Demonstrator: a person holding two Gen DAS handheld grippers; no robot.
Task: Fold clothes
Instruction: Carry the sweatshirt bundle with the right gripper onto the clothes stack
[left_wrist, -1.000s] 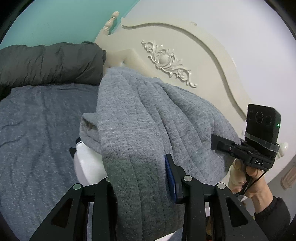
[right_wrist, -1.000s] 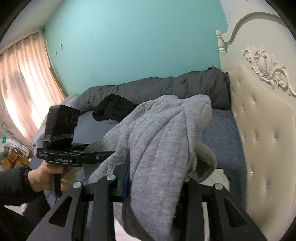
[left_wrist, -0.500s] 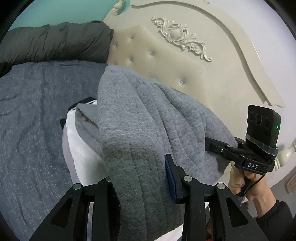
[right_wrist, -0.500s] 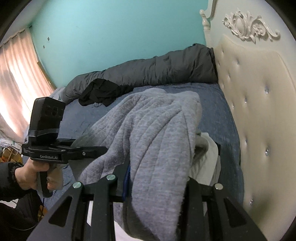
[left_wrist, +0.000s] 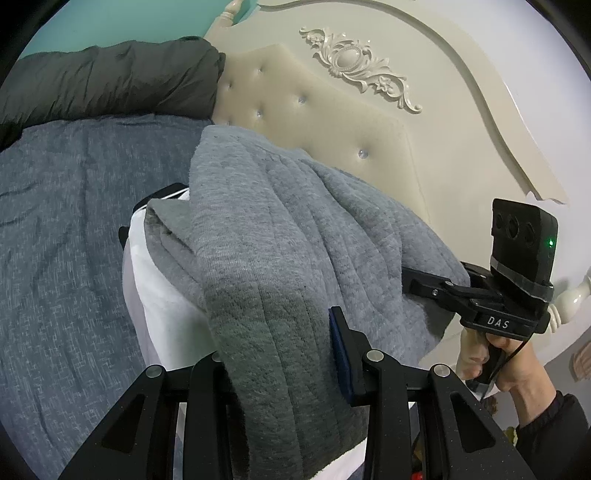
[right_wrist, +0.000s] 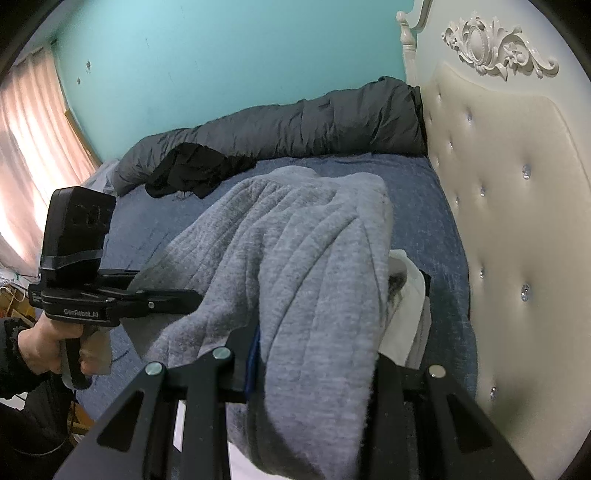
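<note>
A thick grey quilted garment (left_wrist: 280, 229) hangs folded between both grippers, above the bed near the headboard. My left gripper (left_wrist: 275, 363) is shut on its near edge, the cloth draping over the fingers. My right gripper (right_wrist: 314, 354) is shut on the opposite edge, its tips buried in the fabric. In the left wrist view the right gripper (left_wrist: 424, 284) bites the garment's far side, and the right wrist view shows the left gripper (right_wrist: 177, 295) doing the same. Under the grey garment lies a white folded piece (left_wrist: 162, 314) on the bed, also visible as a white corner (right_wrist: 406, 295).
The blue-grey bedsheet (left_wrist: 55, 229) spreads to the left. A rolled dark duvet (right_wrist: 295, 118) lies along the teal wall, with a black garment (right_wrist: 188, 170) in front of it. The cream tufted headboard (right_wrist: 498, 192) stands close on the right. A pink curtain (right_wrist: 26, 147) hangs far left.
Both grippers have carried the grey garment down and toward the headboard. The bed and the white piece under it have come closer and show more.
</note>
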